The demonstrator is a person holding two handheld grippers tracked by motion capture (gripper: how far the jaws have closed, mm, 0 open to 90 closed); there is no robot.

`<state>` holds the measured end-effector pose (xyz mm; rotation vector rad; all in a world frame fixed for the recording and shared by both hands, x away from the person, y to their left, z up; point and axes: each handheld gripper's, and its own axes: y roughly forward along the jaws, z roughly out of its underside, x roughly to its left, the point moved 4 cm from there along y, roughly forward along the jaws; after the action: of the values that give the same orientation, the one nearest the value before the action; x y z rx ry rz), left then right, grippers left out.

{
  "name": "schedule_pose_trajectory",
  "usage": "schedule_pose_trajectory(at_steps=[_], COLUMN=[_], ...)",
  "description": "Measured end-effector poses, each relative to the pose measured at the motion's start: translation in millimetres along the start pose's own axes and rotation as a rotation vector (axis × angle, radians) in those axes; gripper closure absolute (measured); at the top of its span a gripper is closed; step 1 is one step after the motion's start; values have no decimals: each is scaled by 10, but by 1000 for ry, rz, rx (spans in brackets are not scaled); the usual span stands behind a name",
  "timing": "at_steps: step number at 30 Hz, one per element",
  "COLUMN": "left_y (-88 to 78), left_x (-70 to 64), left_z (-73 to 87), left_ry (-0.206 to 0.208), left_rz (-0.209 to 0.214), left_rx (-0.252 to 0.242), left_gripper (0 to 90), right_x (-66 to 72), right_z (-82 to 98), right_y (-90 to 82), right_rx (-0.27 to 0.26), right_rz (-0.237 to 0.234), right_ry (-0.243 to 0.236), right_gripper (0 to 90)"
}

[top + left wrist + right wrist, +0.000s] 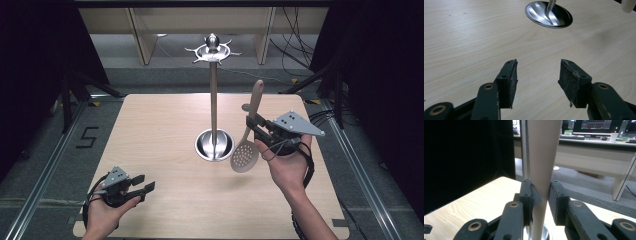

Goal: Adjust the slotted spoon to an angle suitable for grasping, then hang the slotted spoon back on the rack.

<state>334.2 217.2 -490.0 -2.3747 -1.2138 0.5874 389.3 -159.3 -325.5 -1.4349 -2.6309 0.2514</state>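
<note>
High view, right gripper (pixel 251 123) clamped on slotted spoon (pixel 247 142) beside rack (pixel 214 102); left gripper (pixel 143 183) wide open, empty; floor mark "5" (pixel 88 136)

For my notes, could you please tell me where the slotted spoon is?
In the high view, the slotted spoon is right of the metal stand, held in the right gripper.

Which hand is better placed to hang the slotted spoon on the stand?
Right. Its gripper already clamps the spoon beside the stand. The left gripper sits open near the table's front-left corner.
</note>
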Motion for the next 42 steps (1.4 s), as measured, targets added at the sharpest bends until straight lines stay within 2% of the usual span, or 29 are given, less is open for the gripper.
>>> schedule_pose_trajectory(at_steps=[2, 5, 6, 7, 9, 10, 11, 12, 13, 14, 16, 18, 21, 24, 25, 29, 30, 31, 32, 33, 36, 37, 38, 39, 42], left_y=[-2, -19, -30, -38, -39, -51, -65, -75, -96, -115, -155, -183, -187, -129, -109, 14, 42, 80, 103, 137, 188, 198, 209, 215, 240], left_x=[-11, -8, -17, -33, -62, -84, -112, -139, -178, -216, -307, -391, -545, -717, -758, -981, -1031, -1080, -1105, -1141, -1199, -1221, -1241, -1266, -1356], left_z=[0, -8, -24, -62, -116, -186, -252, -307, -390, -483, -687, -912, -1256, -1559, -1637, -1879, -1922, -1970, -1995, -2032, -2104, -2127, -2151, -2173, -2242], left_ry=[-12, -7, -7, 14, 11, 30, 44, 48, 61, 80, 101, 129, 156, 190, 200, 224, 229, 239, 244, 249, 262, 260, 264, 265, 282], left_rz=[-1, 2, -4, -1, 4, 8, 11, 18, 25, 38, 66, 102, 161, 229, 217, 271, 282, 293, 295, 295, 302, 304, 308, 313, 332], left_rx=[-10, -14, -29, -50, -74, -96, -113, -131, -155, -180, -223, -265, -316, -359, -362, -386, -389, -389, -387, -385, -378, -374, -372, -368, -362], left_gripper=[474, 474, 474, 468, 441, 428, 420, 413, 409, 406, 401, 398, 383, 328, 322, 327, 334, 342, 349, 355, 382, 395, 405, 416, 444], right_x=[-4, 8, 11, 22, 36, 35, 20, 39, 56, 50, 73, 67, 98, 111, 115, 150, 141, 161, 149, 166, 172, 196, 204, 202, 230], right_z=[0, -8, -11, -12, -13, -17, -29, -27, -24, -31, -26, -25, -5, 25, 41, 79, 76, 89, 88, 98, 117, 130, 135, 131, 134], right_y=[-4, -2, -2, 4, 15, 24, 40, 43, 49, 65, 85, 105, 115, 118, 114, 130, 139, 135, 153, 155, 172, 167, 172, 179, 184], right_rx=[2, 0, 4, 3, 6, 8, -3, 7, 20, 12, 12, 4, 15, 13, 21, 25, 13, 32, 14, 24, 20, 46, 48, 38, 46], right_rz=[9, 5, 5, 4, 2, -7, -4, -3, -14, -14, -18, -22, -24, -22, -16, -31, -29, -31, -26, -35, -34, -46, -45, -48, -49], right_ry=[-11, -9, -16, -10, -7, -20, -53, -41, -23, -47, -42, -71, -39, -48, -46, -39, -58, -43, -75, -59, -70, -46, -42, -60, -40], right_gripper=[750, 750, 750, 750, 750, 750, 750, 750, 750, 750, 750, 750, 750, 750, 750, 750, 750, 750, 750, 750, 750, 750, 750, 750, 750])
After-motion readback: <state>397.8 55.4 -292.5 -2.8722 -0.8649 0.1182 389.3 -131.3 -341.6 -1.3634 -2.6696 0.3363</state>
